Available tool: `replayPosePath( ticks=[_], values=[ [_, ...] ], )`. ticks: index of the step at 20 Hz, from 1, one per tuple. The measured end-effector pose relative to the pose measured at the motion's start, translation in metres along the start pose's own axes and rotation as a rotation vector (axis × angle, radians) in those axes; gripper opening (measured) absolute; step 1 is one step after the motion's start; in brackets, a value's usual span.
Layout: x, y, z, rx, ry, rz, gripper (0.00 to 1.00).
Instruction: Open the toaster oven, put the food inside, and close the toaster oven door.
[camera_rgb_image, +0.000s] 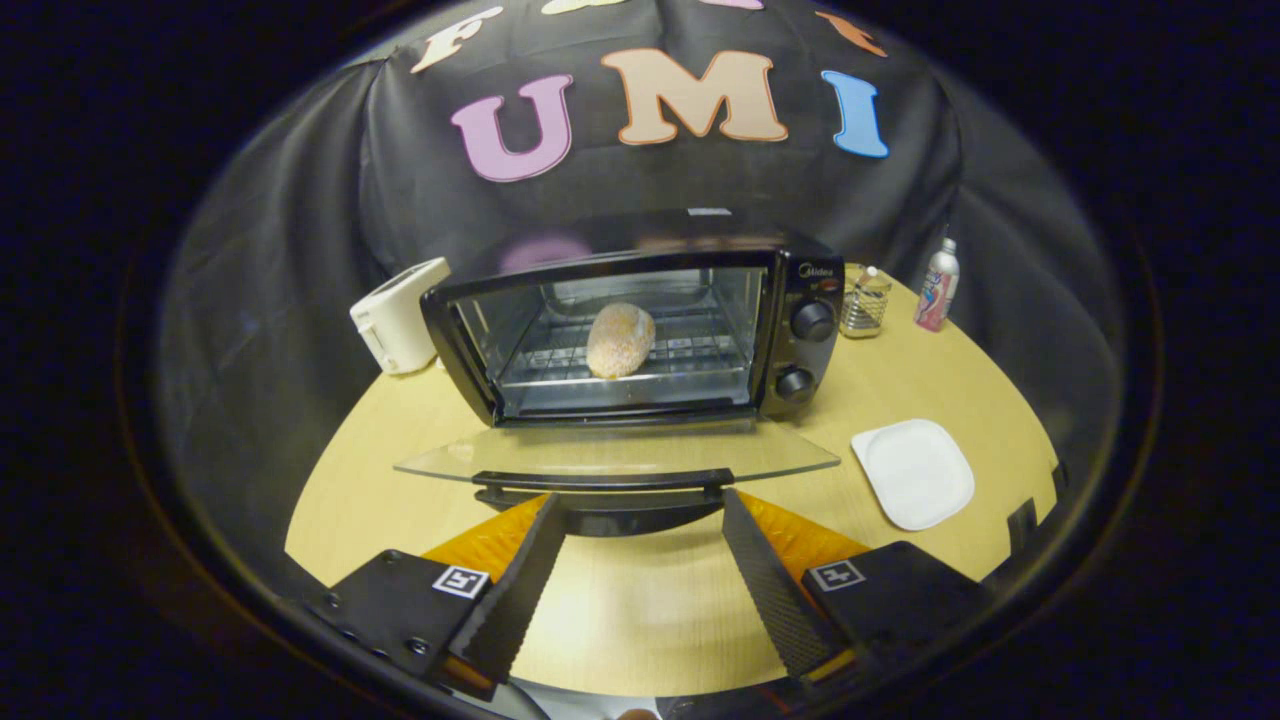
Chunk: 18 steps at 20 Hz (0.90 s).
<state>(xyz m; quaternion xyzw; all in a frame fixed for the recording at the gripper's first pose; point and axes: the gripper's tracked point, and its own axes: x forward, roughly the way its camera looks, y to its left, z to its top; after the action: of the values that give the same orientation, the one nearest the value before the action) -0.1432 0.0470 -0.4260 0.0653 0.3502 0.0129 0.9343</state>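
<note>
A black toaster oven (790, 300) stands on the wooden table with its glass door (620, 455) folded down flat toward me. A round brown bread roll (620, 340) rests on the wire rack inside. My gripper (640, 505) is open, its two ridged fingers spread wide just below the door's black handle (600, 481). The fingertips (548, 515) sit right at the handle's underside, with nothing held between them.
A white square plate (912, 472) lies on the table (640, 610) to the right of the door. A white toaster (398, 315) stands left of the oven. A glass jar (864, 300) and a spray bottle (937, 285) stand behind the oven at the right.
</note>
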Motion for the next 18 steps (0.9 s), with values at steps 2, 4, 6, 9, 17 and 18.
replayPosePath(
  ticks=[2,4,6,9,17,18],
  values=[
    [0.001,0.002,0.013,0.042,-0.027,0.013,1.00],
    [0.003,0.004,0.028,0.071,-0.058,0.025,1.00],
    [0.006,0.006,0.043,0.094,-0.089,0.034,1.00],
    [0.013,0.008,0.066,0.107,-0.130,0.036,1.00],
    [0.043,0.015,0.116,0.123,-0.207,0.030,1.00],
    [0.047,0.017,0.119,0.125,-0.213,0.032,1.00]
  ],
)
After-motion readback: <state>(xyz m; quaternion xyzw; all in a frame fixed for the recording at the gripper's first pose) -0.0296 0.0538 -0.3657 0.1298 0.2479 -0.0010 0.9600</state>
